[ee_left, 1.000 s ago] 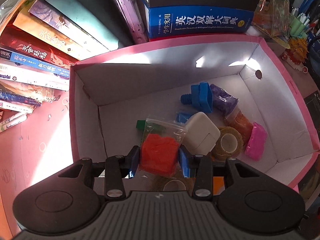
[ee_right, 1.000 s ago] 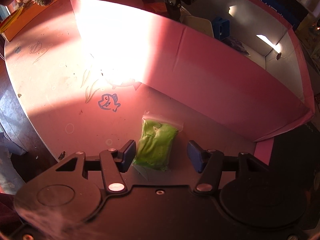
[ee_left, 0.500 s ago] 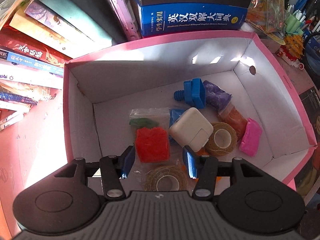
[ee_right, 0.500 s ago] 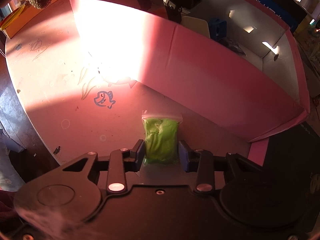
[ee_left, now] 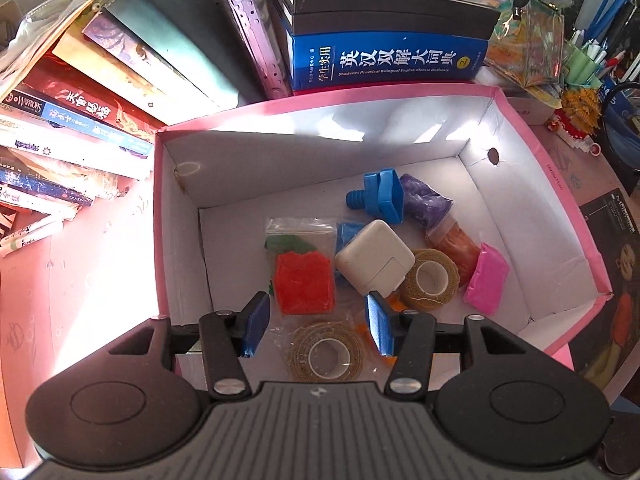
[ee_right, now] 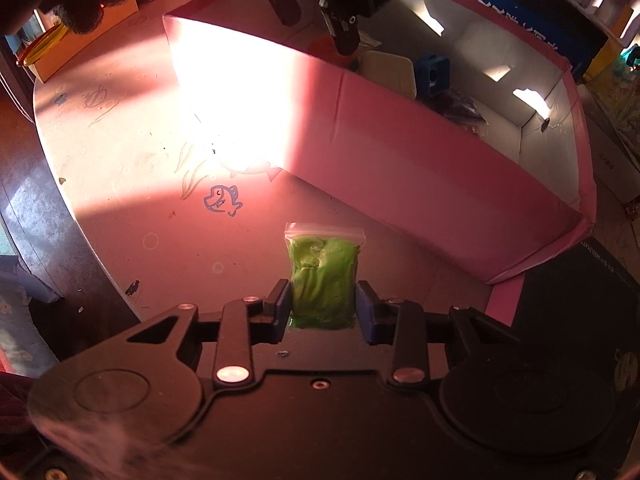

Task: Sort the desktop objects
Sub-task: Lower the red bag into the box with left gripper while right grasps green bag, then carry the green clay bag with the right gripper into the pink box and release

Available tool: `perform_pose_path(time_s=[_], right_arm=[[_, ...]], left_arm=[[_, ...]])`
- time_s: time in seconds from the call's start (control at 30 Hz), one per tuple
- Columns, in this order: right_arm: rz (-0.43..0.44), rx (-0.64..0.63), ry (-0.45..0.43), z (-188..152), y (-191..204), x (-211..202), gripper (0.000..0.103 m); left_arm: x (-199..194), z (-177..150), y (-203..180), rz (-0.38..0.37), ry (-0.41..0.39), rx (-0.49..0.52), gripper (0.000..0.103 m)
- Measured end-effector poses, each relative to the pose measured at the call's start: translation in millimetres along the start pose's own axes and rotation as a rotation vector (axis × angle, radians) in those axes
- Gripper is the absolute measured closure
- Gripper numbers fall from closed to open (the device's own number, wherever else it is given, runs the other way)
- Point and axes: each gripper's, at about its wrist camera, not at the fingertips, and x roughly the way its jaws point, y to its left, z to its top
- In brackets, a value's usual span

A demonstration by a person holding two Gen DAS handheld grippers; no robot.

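A: Where do we stand with the green bag (ee_right: 323,280)?

B: It lies on the pink desk (ee_right: 140,200), just outside the near wall of the pink box (ee_right: 400,152). Our right gripper (ee_right: 323,306) has both pads pressed on its lower half. A second ago those jaws stood wide with the bag loose between them; now we have it pinched.

A: How will it handle?

B: We judge it light and soft, a lump of dough in a thin zip pouch. The film looks slippery and the filling will squash, so we take it across the thick middle, not by the empty flap at the top.

A: And the left gripper (ee_left: 316,326)?

B: It hangs over the box with jaws apart and nothing between them. The red bag (ee_left: 306,280) that it held a second ago now lies on the box floor, beside the white charger (ee_left: 374,260) and above a tape roll (ee_left: 326,354).

A: So the green one goes in next?

B: That is our guess.
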Motion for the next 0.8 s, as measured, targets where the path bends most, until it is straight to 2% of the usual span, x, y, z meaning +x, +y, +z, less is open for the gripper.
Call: perform_pose_path(time_s=[0.23,0.57,0.8], right_arm=[[0.022,0.004,-0.051,-4.3,-10.5,-30.0,0.069],[0.053,0.052,-0.121,-20.1,-24.8,-91.0,0.069],[0.053,0.072,-0.158,-20.8,-32.8,-116.0,0.069]], left_arm=[[-16.1,-8.2,-1.7,-0.011,-0.033,-0.006,0.052],[-49.3,-26.0,-2.6,-0.023,-0.106,-0.066,0.052],[-75.7,-43.1,-9.8,-0.031,-0.165,-0.053,0.052]])
